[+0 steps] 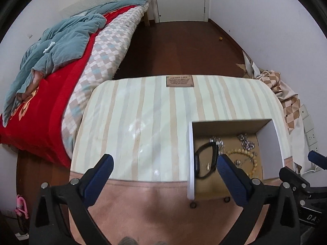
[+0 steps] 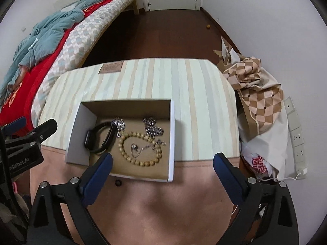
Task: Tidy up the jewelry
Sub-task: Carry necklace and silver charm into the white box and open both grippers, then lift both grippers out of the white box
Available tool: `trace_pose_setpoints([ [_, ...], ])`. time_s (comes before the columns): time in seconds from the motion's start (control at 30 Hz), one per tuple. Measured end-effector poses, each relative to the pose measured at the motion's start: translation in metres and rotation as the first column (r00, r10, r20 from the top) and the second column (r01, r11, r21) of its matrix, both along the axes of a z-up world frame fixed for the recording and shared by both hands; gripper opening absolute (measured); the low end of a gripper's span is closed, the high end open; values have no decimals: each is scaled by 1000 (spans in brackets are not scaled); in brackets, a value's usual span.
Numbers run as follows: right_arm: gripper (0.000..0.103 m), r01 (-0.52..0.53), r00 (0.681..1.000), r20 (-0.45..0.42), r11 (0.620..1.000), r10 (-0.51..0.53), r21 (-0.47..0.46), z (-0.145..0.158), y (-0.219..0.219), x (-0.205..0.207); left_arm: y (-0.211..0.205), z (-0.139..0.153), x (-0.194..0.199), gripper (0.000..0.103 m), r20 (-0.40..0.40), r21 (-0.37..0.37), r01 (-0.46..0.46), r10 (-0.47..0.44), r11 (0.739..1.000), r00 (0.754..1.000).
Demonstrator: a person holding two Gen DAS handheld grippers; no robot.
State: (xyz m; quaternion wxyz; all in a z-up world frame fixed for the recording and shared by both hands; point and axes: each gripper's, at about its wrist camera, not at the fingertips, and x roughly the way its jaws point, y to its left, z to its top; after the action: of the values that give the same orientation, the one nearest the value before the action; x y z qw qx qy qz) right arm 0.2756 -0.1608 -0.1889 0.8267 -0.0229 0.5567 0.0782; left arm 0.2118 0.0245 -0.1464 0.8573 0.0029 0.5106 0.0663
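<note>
An open cardboard box [image 2: 172, 134] sits on the striped tablecloth and shows in both views, its white wall in the left wrist view [image 1: 190, 159]. Inside lie a black wristband [image 2: 98, 136], a wooden bead bracelet [image 2: 141, 159], a thin silver chain [image 2: 143, 148] and silver sparkly pieces [image 2: 153, 127]. My right gripper [image 2: 162, 163] is open and empty above the box's near right corner. My left gripper [image 1: 164, 166] is open and empty, left of the box, its right finger over the box's near left part.
The table [image 1: 139, 118] has a striped cloth with a pink border. A bed with a red cover and blue quilt [image 1: 61, 40] stands to the left. Checked fabric and bags [image 2: 257, 102] pile up right of the table. Two small dark rings [image 1: 193, 204] lie by the box.
</note>
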Motion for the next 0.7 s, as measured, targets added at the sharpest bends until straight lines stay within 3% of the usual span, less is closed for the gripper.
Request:
trace_pose_setpoints([
  [0.3, 101, 25, 998, 53, 999, -24, -26, 20, 3, -31, 2, 17, -33, 103, 38, 25, -23, 22, 999, 999],
  [0.7, 101, 45, 990, 139, 997, -36, -58, 59, 1, -74, -6, 56, -81, 103, 158, 69, -40, 29, 997, 987],
])
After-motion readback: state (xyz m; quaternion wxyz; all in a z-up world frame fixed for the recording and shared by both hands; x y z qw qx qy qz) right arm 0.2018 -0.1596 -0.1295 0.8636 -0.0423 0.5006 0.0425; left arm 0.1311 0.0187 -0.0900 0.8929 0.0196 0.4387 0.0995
